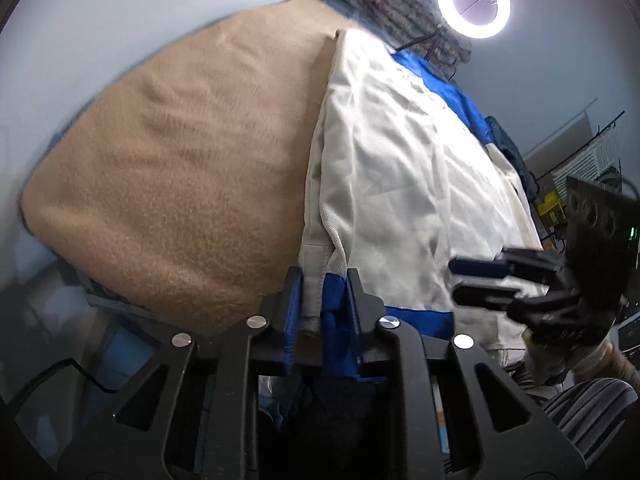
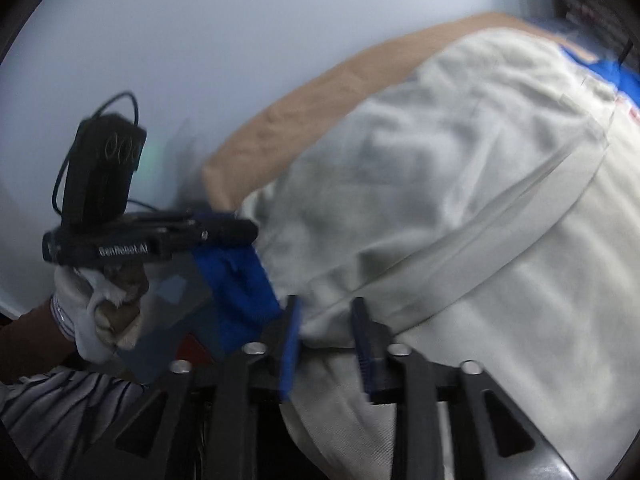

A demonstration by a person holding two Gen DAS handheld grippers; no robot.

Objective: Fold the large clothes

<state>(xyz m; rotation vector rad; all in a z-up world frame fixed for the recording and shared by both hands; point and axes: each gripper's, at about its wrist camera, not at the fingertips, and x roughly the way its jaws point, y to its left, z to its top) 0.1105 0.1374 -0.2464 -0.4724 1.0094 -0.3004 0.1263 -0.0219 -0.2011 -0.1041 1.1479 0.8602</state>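
Note:
A large cream-white garment (image 1: 408, 184) with blue panels lies over a tan blanket (image 1: 172, 176). My left gripper (image 1: 323, 280) is shut on the garment's near edge, cream hem and blue cuff between its fingers. In the left wrist view my right gripper (image 1: 460, 280) sits at the garment's right edge. In the right wrist view the garment (image 2: 460, 208) fills the frame and my right gripper (image 2: 326, 312) is shut on a fold of its cream cloth. My left gripper (image 2: 248, 232) shows at the left, pinching the blue cuff (image 2: 240, 288).
A ring light (image 1: 473, 1) glows at top right above a patterned bundle (image 1: 400, 16). Shelving and clutter (image 1: 580, 168) stand at the far right. A pale wall (image 2: 200, 40) lies behind the blanket (image 2: 288, 120).

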